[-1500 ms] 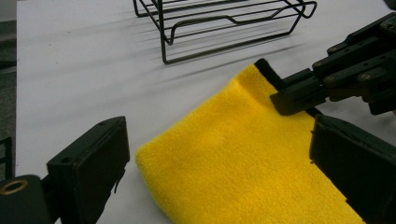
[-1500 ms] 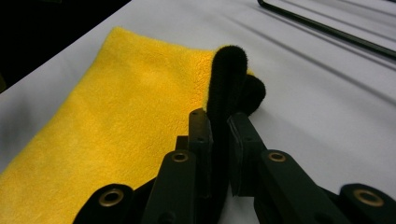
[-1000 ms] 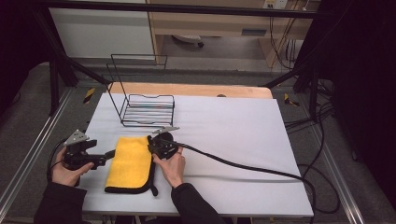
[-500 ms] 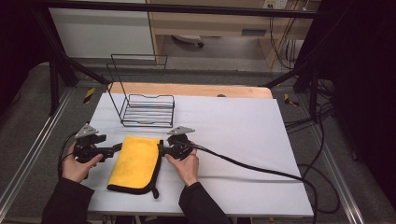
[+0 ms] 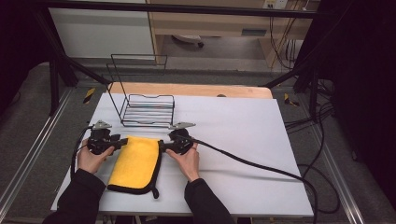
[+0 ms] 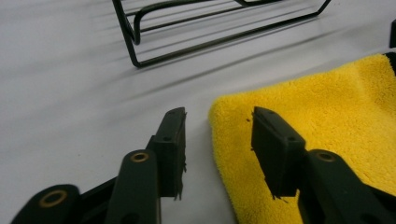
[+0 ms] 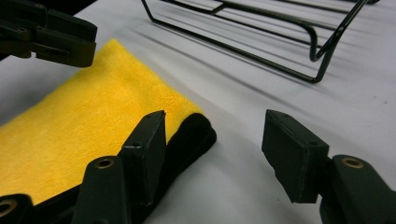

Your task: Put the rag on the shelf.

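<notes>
No writing is readable anywhere. The yellow cloth (image 5: 136, 161) lies folded on the white table (image 5: 243, 135), near its front edge. The left gripper (image 6: 217, 140) straddles the cloth's far left corner, its jaws just closing but not yet pinching. The right gripper (image 7: 212, 144) stands spread at the far right corner. The wire rack (image 5: 147, 109) is just behind.

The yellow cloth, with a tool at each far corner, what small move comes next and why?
Probably close both on the corners. The left tool has been closing and straddles the yellow cloth edge without pinching it; the right tool has opened around the black-trimmed corner. Neither pad presses yet.
</notes>
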Tool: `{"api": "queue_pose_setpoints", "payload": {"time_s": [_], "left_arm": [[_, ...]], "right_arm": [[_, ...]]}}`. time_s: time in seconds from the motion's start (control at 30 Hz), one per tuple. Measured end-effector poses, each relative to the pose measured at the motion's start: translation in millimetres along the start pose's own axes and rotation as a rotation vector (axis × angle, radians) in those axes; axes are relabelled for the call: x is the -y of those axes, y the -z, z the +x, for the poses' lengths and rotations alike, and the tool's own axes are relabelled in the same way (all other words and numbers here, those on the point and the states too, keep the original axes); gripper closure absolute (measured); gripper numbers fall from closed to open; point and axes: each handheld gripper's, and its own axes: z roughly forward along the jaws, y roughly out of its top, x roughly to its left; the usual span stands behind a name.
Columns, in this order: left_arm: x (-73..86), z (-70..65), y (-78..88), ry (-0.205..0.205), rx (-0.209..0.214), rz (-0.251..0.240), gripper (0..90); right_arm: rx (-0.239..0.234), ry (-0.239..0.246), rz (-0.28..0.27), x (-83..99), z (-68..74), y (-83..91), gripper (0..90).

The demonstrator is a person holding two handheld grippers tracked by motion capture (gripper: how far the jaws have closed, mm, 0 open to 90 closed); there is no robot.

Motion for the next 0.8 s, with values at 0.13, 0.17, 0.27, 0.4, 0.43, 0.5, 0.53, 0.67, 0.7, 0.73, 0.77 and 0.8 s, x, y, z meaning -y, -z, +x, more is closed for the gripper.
{"api": "queue_pose_setpoints", "payload": {"time_s": [0.13,0.17,0.27,0.4,0.43,0.5,0.53,0.67,0.7,0.73,0.77,0.8], "left_arm": [[1.3,1.4,-6.6,-0.010,0.010,0.021,63.7],[1.9,1.8,-8.2,-0.009,0.018,0.026,65.1],[2.3,0.9,-10.6,-0.013,0.027,0.035,68.3],[3.5,-2.6,-12.2,-0.040,0.021,0.038,73.1],[3.9,-2.8,-12.7,-0.038,0.021,0.035,73.5],[5.2,-2.7,-13.6,-0.026,0.029,0.027,74.4],[5.5,-2.5,-13.8,-0.023,0.032,0.025,74.4],[5.6,-2.3,-14.2,-0.015,0.039,0.027,76.2],[5.3,-2.9,-14.0,-0.016,0.035,0.031,76.7],[5.1,-3.7,-14.1,-0.023,0.032,0.031,77.3],[4.9,-4.7,-14.1,-0.029,0.029,0.032,78.7],[4.5,-5.3,-13.8,-0.041,0.023,0.036,78.7]], "right_arm": [[-0.020,-0.033,0.002,2.7,0.5,-8.9,42.0],[-0.019,-0.033,0.006,3.5,0.2,-10.7,42.4],[-0.015,-0.024,0.022,4.1,2.2,-15.9,43.9],[0.007,0.013,0.031,3.7,9.4,-21.8,47.2],[0.010,0.017,0.032,3.6,10.0,-22.1,47.8],[0.002,0.003,0.041,3.7,11.5,-21.3,53.7],[0.002,0.003,0.041,3.7,11.5,-21.3,53.7],[0.012,-0.001,0.049,4.0,15.7,-21.5,60.3],[0.013,-0.003,0.057,3.0,16.7,-21.6,62.9],[0.009,-0.010,0.067,2.0,17.4,-21.8,66.3],[-0.012,-0.038,0.082,0.8,17.6,-22.7,72.0],[-0.012,-0.038,0.082,0.8,17.6,-22.7,72.0]]}}
